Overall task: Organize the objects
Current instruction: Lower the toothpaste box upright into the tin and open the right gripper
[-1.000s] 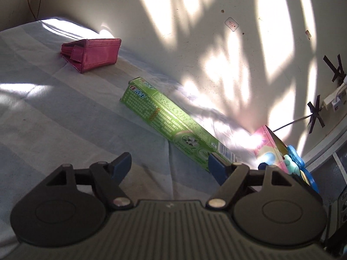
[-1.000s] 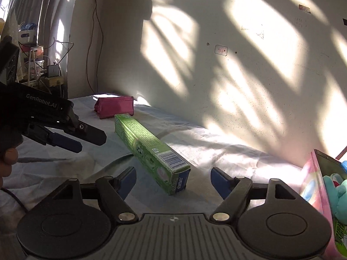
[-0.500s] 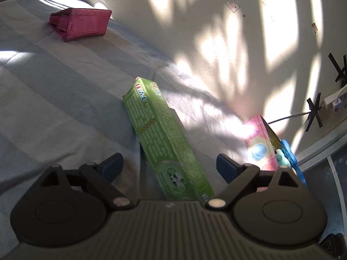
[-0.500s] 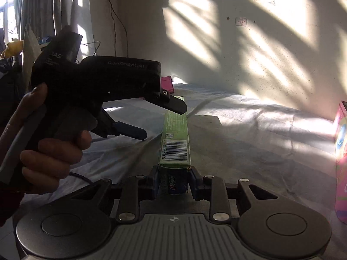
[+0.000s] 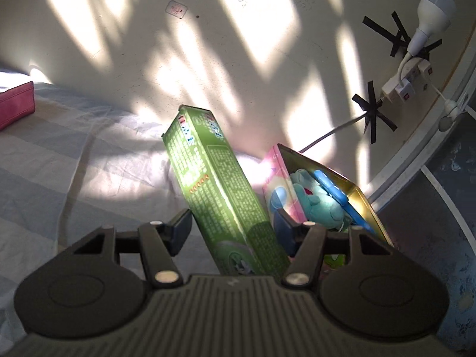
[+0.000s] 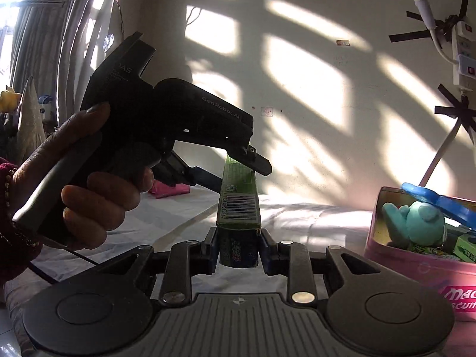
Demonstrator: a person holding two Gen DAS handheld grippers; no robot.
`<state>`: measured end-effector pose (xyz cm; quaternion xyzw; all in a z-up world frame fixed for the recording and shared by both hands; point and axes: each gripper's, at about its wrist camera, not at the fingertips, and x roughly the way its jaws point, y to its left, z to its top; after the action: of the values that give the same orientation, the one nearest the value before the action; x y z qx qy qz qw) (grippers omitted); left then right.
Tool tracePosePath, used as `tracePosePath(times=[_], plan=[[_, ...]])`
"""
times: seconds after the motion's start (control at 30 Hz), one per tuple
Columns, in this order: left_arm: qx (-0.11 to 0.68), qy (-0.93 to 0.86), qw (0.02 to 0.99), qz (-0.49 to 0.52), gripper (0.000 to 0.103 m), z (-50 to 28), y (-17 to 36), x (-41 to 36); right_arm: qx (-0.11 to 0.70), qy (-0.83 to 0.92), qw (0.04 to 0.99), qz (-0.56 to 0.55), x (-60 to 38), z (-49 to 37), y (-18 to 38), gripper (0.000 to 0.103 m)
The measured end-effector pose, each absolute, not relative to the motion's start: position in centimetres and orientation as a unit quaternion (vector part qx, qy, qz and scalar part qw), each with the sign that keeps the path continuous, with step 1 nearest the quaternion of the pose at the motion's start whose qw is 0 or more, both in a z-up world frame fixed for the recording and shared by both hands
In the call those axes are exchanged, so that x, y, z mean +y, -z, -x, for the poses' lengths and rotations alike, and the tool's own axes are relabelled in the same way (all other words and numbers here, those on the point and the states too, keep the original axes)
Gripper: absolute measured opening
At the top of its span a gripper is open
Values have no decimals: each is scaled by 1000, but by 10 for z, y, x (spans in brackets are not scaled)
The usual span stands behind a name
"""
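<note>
A long green carton (image 5: 217, 190) is lifted off the bed and tilted. My right gripper (image 6: 237, 248) is shut on its near end (image 6: 238, 208). My left gripper (image 5: 232, 229) straddles the carton's middle, jaws partly closed around it with small gaps, not clamped. In the right wrist view the left gripper (image 6: 238, 166) sits over the carton's far part. A pink tin (image 5: 282, 190) with a teal plush toy (image 5: 318, 202) and a blue item stands to the right; it also shows in the right wrist view (image 6: 416, 264).
A magenta pouch (image 5: 15, 104) lies far left on the striped bed sheet (image 5: 74, 163). The sunlit wall (image 5: 238, 44) is close behind. A power strip (image 5: 404, 83), bulb and taped cable hang at the right.
The right gripper closed on the carton's near end and lifted it. The left gripper moved over the carton and narrowed its jaws around it. Both moved right, toward the pink tin.
</note>
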<state>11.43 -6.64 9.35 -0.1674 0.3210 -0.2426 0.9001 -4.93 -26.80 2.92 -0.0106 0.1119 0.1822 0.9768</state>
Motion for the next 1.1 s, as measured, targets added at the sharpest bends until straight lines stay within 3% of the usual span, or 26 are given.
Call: tracePosePath(times=[0.4,0.47,0.53,0.83,0.9,1.0,1.1], plan=[[301,392,867,72,61,-122,-123,-264,51,4,998,-31,-396,50,-43,27],[302,404,862,54,61,-122,-121,-292,54,28,997,-37,-414,46,-39,27],[305,414,857,37,54,-124,-118,-315,57,45,996,-42,-427,39,-36,27],[307,393,867,-20,54,-129,-100,-353,133,89,983,-91,-460,-3,-13,29],[302,368,878,-37,55,-129,-97,-353,136,92,982,-89,-462,-8,-10,31],[294,324,897,-64,56,-128,-94,-349,112,108,985,-79,-460,-4,-10,55],[272,299,911,-79,59,-121,-96,-340,85,116,987,-73,-458,6,-12,59]])
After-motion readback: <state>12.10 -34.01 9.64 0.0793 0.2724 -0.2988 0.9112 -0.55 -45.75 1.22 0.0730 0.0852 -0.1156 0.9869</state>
